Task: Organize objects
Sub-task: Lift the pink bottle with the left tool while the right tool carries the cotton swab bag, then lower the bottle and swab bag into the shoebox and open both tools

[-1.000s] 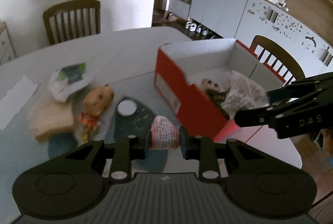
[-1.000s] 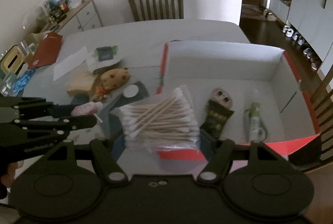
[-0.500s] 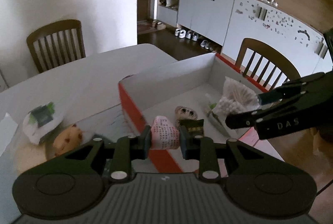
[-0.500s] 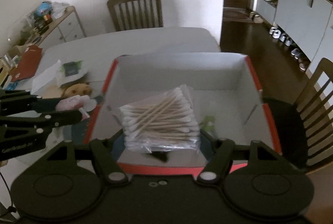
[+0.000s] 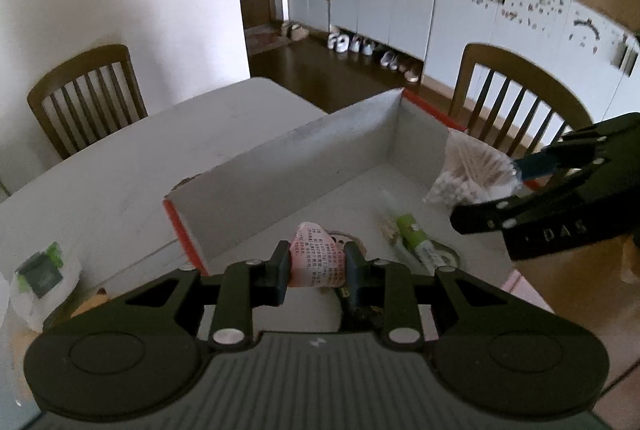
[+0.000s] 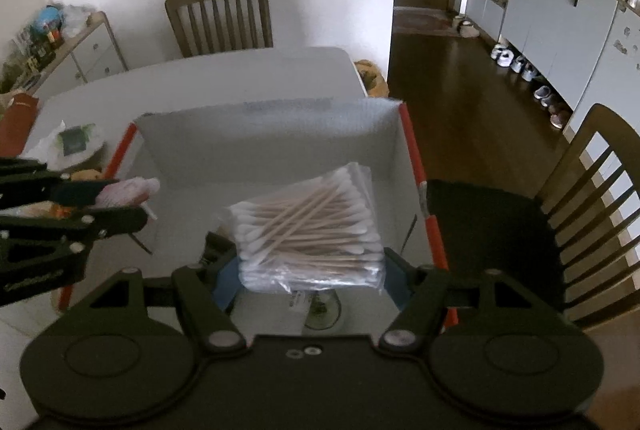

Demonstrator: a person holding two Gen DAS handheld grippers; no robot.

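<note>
Box, red-edged, white inside: fills the centre of both wrist views, where a second ago it sat right of centre with table clutter in front. Left gripper, lower centre: clamped on a pink printed packet, now over the box floor. Right gripper, lower centre: clamped on a bag of cotton swabs, likewise inside the rim. Judgement: both items ready for release.

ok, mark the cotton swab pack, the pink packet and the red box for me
cotton swab pack [image 6: 310, 230], right wrist view: on the middle of the swabs.
pink packet [image 5: 316, 260], left wrist view: on its printed face between the pads.
red box [image 5: 280, 166], left wrist view: on the grey inner side of its long wall.
</note>
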